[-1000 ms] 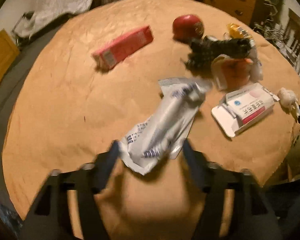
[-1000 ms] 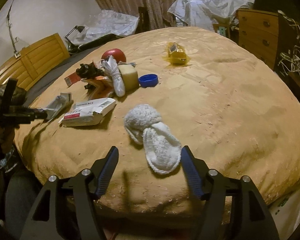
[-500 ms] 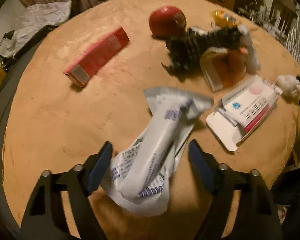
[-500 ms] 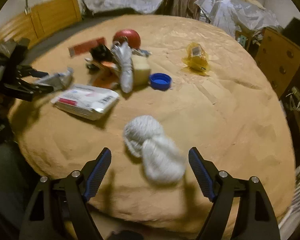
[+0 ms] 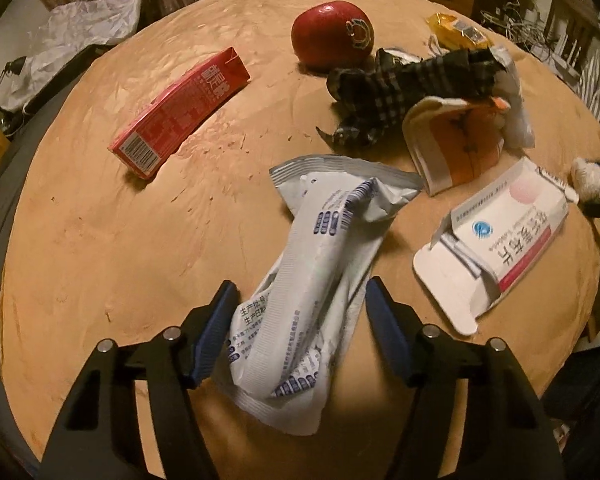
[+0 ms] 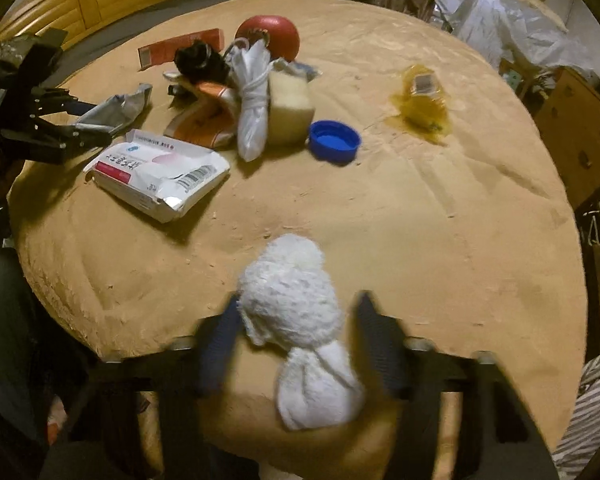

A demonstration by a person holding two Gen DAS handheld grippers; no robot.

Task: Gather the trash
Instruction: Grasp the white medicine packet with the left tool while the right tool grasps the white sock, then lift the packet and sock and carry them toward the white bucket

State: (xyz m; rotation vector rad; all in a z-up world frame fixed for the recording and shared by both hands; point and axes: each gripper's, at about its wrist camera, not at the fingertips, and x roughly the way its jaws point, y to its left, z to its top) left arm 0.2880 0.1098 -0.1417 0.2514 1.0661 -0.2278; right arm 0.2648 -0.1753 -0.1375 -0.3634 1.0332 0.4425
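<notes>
A crumpled silver-white foil wrapper (image 5: 312, 280) lies on the round tan table (image 5: 80, 240). My left gripper (image 5: 300, 282) straddles the wrapper's near end. Its jaws are closing with the wrapper between them, and the pads are at its edges without clearly pressing. In the right wrist view a white balled sock (image 6: 296, 308) lies near the table's front edge (image 6: 460, 220). My right gripper (image 6: 298, 298), blurred, is closing around it. The left pad is at the sock, while a gap shows on the right side.
On the table are a red carton (image 5: 180, 114), a red apple (image 5: 332, 36), a dark plaid cloth (image 5: 400, 84), an orange-white packet (image 5: 456, 144) and an opened white pill box (image 5: 500, 236). A blue cap (image 6: 334, 142), a sponge (image 6: 290, 106), a tied white bag (image 6: 254, 100) and a yellow wrapper (image 6: 422, 100) are also there.
The left gripper has come closer over the foil wrapper and its jaws have narrowed. The right gripper has rolled, moved in on the white sock, and its jaws have narrowed after widening.
</notes>
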